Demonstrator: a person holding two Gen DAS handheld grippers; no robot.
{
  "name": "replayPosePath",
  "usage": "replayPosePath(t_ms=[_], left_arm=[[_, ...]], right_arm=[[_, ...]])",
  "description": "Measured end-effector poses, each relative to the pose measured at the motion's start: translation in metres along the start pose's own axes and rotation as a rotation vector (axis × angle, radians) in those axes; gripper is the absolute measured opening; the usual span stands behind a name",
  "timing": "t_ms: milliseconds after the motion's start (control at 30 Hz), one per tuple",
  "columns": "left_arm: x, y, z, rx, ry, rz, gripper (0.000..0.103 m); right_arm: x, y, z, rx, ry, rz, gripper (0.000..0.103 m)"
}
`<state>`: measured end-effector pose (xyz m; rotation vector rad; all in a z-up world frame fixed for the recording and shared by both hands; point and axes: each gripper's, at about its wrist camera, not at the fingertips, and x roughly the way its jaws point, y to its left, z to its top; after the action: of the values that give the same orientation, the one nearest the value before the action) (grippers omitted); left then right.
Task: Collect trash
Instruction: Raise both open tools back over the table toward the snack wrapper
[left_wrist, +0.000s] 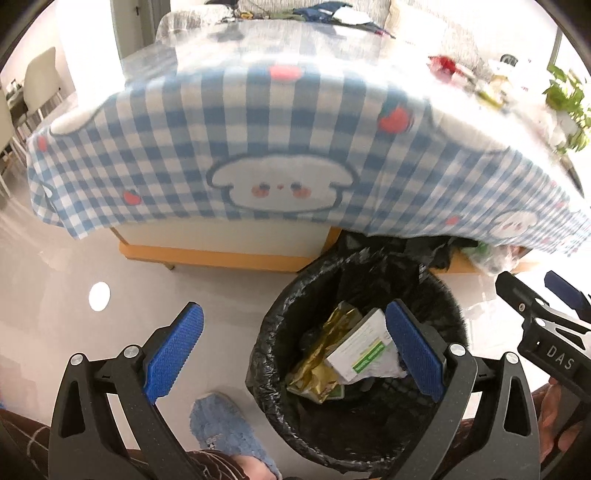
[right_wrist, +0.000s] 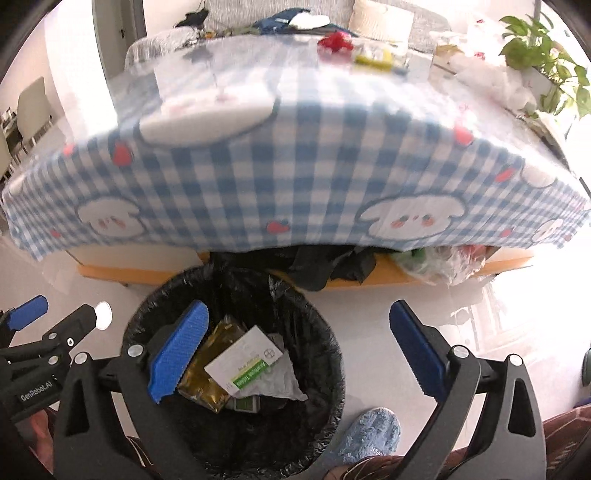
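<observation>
A black-lined trash bin stands on the floor in front of the table; it also shows in the right wrist view. Inside lie a white and green carton and a gold wrapper. My left gripper is open and empty above the bin's left rim. My right gripper is open and empty above the bin's right rim. More trash sits at the table's far right: a red item and a yellow item.
A low table with a blue checked cloth fills the middle. Black and clear bags lie on its lower shelf. A plant stands far right. Blue slippers flank the bin. Chairs stand left.
</observation>
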<state>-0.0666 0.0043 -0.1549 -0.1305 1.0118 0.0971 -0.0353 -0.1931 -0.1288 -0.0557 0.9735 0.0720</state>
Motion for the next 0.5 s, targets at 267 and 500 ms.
replayPosePath(t_ms=[267,500], left_arm=[[-0.041,-0.003,0.022,-0.023,-0.056,-0.034,0.097],[-0.058,-0.005,0.041,-0.028,-0.071,-0.042,0.097]], right_arm=[[-0.026,-0.017,0.019,0.033,-0.067,0.007,0.095],[-0.051,-0.036,0.044,0.035,-0.112,-0.030,0.095]])
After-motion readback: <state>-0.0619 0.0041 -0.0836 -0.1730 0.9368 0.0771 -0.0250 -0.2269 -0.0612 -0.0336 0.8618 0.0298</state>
